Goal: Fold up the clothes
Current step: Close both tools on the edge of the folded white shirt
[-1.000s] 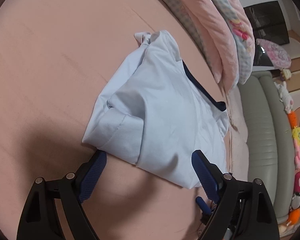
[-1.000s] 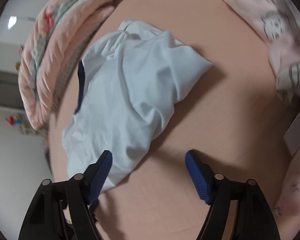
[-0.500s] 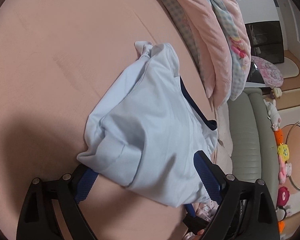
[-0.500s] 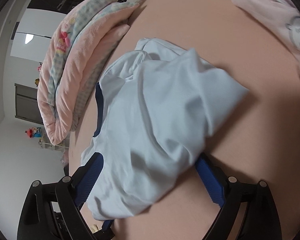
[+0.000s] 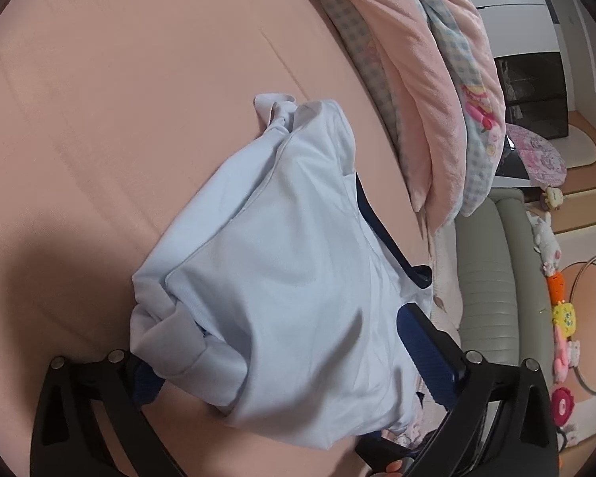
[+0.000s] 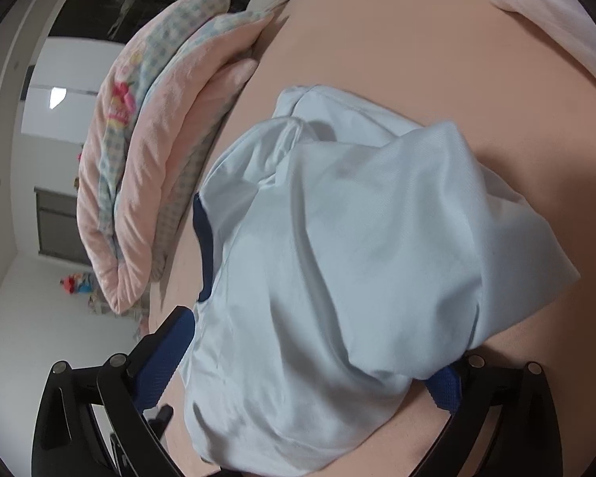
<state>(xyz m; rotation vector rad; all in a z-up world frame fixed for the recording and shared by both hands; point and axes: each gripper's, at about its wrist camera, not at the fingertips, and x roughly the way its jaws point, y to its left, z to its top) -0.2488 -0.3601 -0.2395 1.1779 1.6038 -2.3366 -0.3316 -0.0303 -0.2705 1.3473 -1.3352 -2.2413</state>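
A: Pale blue cotton shirt with a navy neckband (image 5: 298,286), one item, lying bunched and partly folded on the peach-pink bed sheet (image 5: 119,99). We list it near the sheet's edge, beside the rolled pink-and-checked plush quilt (image 5: 429,91).

B: We confirm from the right wrist view: the same shirt (image 6: 357,278) fills the middle of the picture, its navy band turned toward the quilt (image 6: 147,167). Condition, creased; one sleeve cuff rolled at the near corner in the left view.

A: Tool one, the left gripper (image 5: 298,361): black frame, blue pads. We see its jaws opening, spread wide, with the shirt's near edge lying between them and draped over the fingers (image 5: 429,353). The pads do not press the cloth.

B: Tool two, the right gripper (image 6: 302,365): same make. We record its jaws at full spread, the shirt's hem between them and covering part of one pad; no grip on the fabric that we can see.

A: Other entries: a pale pink printed garment (image 6: 556,8) at the far corner of the sheet, well apart from the shirt.

B: We add a grey-green padded sofa (image 5: 496,278) beyond the bed's edge, with small soft toys (image 5: 560,306) along the floor beside it.
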